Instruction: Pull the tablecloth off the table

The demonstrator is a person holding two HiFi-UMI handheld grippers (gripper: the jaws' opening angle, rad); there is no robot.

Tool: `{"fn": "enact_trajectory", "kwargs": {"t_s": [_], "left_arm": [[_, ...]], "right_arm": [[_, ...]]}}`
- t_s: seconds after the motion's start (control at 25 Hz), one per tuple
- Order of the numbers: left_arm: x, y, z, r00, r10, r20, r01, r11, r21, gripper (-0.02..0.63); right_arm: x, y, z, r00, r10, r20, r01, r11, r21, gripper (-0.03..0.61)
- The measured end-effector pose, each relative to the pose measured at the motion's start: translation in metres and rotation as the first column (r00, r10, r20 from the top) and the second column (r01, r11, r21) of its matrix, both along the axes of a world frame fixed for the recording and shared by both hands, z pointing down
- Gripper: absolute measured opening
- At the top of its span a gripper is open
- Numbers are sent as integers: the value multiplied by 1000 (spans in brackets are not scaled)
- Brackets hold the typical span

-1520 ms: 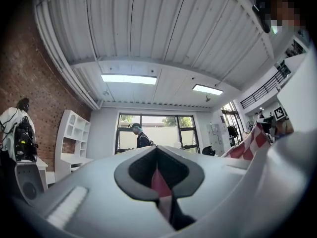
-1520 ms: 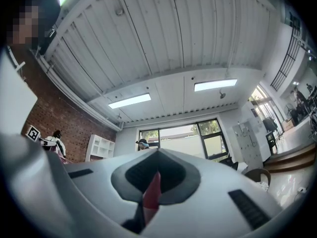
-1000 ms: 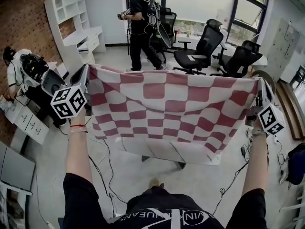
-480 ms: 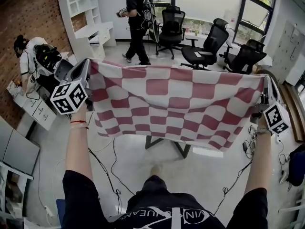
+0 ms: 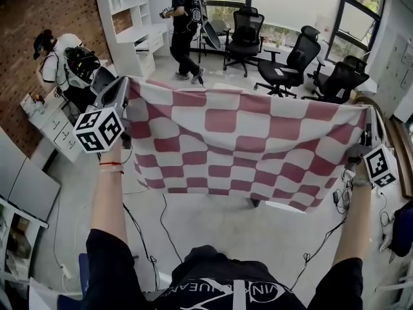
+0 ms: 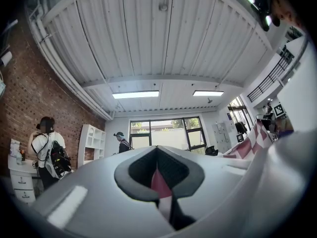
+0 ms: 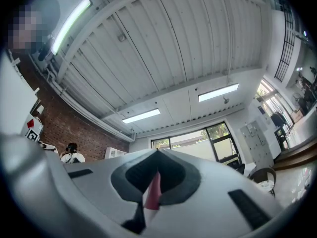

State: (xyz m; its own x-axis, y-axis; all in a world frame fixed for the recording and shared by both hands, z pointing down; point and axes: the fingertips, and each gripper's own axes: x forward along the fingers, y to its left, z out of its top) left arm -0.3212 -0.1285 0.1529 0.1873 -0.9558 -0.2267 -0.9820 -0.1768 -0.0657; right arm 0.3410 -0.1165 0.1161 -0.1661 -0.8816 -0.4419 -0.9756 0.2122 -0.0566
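Note:
A red-and-white checked tablecloth (image 5: 248,144) hangs spread in the air in front of me, held up by its two top corners. My left gripper (image 5: 126,86) is shut on the cloth's left corner, and a strip of cloth (image 6: 161,190) shows pinched between its jaws. My right gripper (image 5: 371,118) is shut on the right corner, where cloth (image 7: 153,192) also sits between the closed jaws. Both grippers point slightly upward. The table (image 5: 258,203) is almost wholly hidden behind the cloth; only a dark leg shows below the hem.
Several black office chairs (image 5: 290,60) stand beyond the cloth. A person (image 5: 184,24) walks at the back by a white shelf unit (image 5: 126,18). Another person (image 5: 61,66) with a backpack stands left by white drawers (image 5: 48,118). Cables (image 5: 145,237) trail on the floor.
I have stepped back with both grippers, carrying the stretched cloth with me. The table has slid out of sight behind the hem, and the room's far side looks farther away.

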Motion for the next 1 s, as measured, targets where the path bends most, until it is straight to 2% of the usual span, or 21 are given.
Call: {"fn": "enact_trajectory", "kwargs": {"t_s": [0.24,0.56,1.0], "left_arm": [[-16,24,1,999,29,-20,-29,999,15,9],[-36,52,30,997,63,-36,-64,997,-33,9],[-27,99,30,994,108,-35,-108,994,7,9]], "right_arm": [[-16,36,-1,999,29,-13,-29,1000,7,8],[-35,86,26,997,74,-5,-74,997,-27,8],[-33,165,41,993,115,-14,-115,993,-33,8]]}}
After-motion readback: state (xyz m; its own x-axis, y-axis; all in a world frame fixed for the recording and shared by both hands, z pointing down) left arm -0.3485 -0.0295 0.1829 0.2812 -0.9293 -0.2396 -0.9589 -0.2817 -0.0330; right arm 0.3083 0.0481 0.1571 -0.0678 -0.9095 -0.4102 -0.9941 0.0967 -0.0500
